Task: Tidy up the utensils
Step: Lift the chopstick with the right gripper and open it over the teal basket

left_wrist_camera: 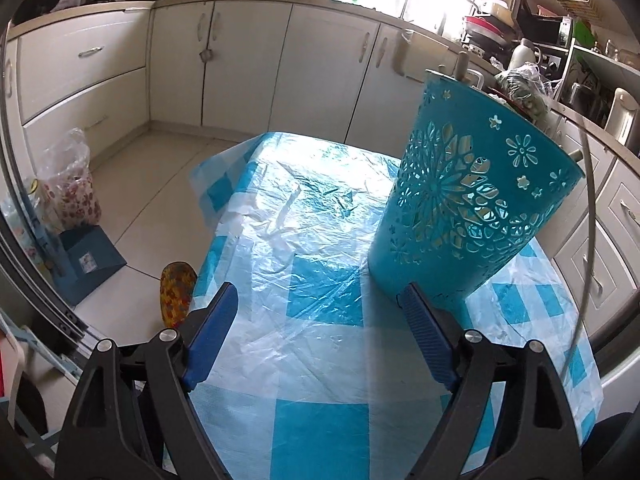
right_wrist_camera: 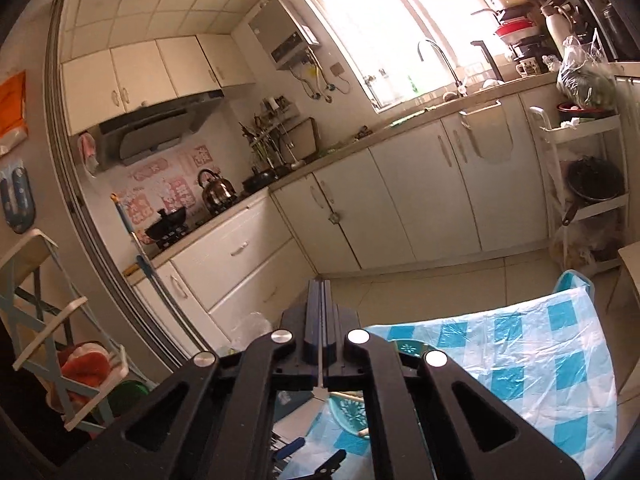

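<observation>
Blue pads of the left tool stand apart just short of the teal holder (handles poke out); right tool, clamped together, empty; steady the holder's base first.

Place: a home kitchen, lived in and well stocked.
Cabinets: cream base cabinets line two walls in an L; wall cupboards hang above.
Cooking corner: a range hood over a gas hob with a dark wok; a steel kettle sits beside it.
Sink: a curved tap stands under a bright window.
Wall fittings: a water heater with pipes below.
Storage: a white trolley holds a black pot; dishes are stacked on the counter.
Table: a blue-and-white checked plastic cover.
Floor: pale tiles.
</observation>
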### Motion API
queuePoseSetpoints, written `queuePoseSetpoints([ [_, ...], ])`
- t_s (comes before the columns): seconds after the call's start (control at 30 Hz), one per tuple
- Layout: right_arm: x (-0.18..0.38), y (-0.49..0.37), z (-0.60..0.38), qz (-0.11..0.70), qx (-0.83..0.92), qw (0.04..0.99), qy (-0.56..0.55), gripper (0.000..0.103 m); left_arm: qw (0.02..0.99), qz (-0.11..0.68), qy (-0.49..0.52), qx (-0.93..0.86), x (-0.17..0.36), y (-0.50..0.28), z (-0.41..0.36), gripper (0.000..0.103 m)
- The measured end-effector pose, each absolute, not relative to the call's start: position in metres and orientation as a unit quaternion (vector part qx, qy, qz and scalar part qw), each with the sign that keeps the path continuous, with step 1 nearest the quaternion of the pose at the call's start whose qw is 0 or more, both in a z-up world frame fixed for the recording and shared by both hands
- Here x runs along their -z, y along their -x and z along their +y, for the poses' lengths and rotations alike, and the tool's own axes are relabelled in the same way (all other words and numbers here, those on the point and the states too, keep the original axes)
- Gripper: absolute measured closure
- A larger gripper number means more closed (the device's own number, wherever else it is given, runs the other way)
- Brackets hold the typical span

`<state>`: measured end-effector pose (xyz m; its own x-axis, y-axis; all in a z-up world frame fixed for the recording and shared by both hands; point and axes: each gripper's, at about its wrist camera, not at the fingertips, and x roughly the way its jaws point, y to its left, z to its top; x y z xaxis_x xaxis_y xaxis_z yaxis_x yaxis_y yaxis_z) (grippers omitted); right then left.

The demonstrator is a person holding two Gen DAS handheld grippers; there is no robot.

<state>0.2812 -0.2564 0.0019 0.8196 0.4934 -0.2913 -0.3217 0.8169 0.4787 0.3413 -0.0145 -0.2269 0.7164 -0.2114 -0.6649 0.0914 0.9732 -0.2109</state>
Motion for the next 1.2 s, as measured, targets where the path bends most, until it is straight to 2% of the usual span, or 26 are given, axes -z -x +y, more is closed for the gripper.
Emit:
queuePoseSetpoints([
  [0.13, 0.023, -0.273, -0.258, 0.266, -0.194, 0.927, -0.18, 0.101, 0.92, 0.374, 0.085, 0.081, 0.229, -0.343, -0.013, 0.022],
  [0.17, 0.038, -0.27, -0.259, 0.294, -0.19, 0.921, -0.172, 0.097, 0.92, 0.375, 0.086, 0.08, 0.229, -0.343, -0.013, 0.022],
  [0.2, 0.058, -0.266, -0.257, 0.328, -0.19, 0.912, -0.158, 0.086, 0.919, 0.377, 0.087, 0.079, 0.23, -0.344, -0.013, 0.022],
  [0.23, 0.08, -0.26, -0.25, 0.369, -0.189, 0.901, -0.129, 0.051, 0.918, 0.378, 0.088, 0.077, 0.23, -0.344, -0.012, 0.022],
  [0.27, 0.101, -0.254, -0.242, 0.401, -0.195, 0.89, -0.099, 0.044, 0.918, 0.38, 0.089, 0.074, 0.231, -0.345, -0.012, 0.022],
  [0.4, 0.171, -0.232, -0.205, 0.494, -0.225, 0.84, -0.013, 0.053, 0.917, 0.381, 0.105, 0.064, 0.233, -0.346, -0.005, 0.021],
  [0.6, 0.21, -0.237, -0.152, 0.511, -0.257, 0.82, 0.028, 0.059, 0.909, 0.38, 0.166, 0.036, 0.238, -0.348, 0.018, 0.021],
  [0.63, 0.216, -0.24, -0.144, 0.514, -0.261, 0.816, 0.035, 0.063, 0.909, 0.379, 0.17, 0.034, 0.238, -0.347, 0.02, 0.021],
  [0.77, 0.225, -0.237, -0.126, 0.492, -0.258, 0.824, 0.112, 0.097, 0.908, 0.378, 0.178, 0.028, 0.24, -0.348, 0.022, 0.019],
  [0.8, 0.224, -0.234, -0.126, 0.492, -0.258, 0.823, 0.118, 0.097, 0.907, 0.379, 0.18, 0.029, 0.24, -0.348, 0.022, 0.019],
  [0.87, 0.209, -0.224, -0.135, 0.479, -0.261, 0.832, 0.105, 0.097, 0.905, 0.381, 0.187, 0.027, 0.241, -0.349, 0.024, 0.019],
  [0.97, 0.15, -0.217, -0.171, 0.43, -0.301, 0.851, -0.022, 0.097, 0.902, 0.386, 0.193, 0.028, 0.244, -0.351, 0.026, 0.019],
  [1.07, 0.066, -0.222, -0.209, 0.297, -0.295, 0.902, -0.105, 0.097, 0.901, 0.389, 0.19, 0.031, 0.244, -0.351, 0.023, 0.019],
  [1.2, 0.005, -0.251, -0.232, 0.135, -0.211, 0.956, -0.15, 0.097, 0.907, 0.381, 0.176, 0.033, 0.242, -0.348, 0.02, 0.018],
])
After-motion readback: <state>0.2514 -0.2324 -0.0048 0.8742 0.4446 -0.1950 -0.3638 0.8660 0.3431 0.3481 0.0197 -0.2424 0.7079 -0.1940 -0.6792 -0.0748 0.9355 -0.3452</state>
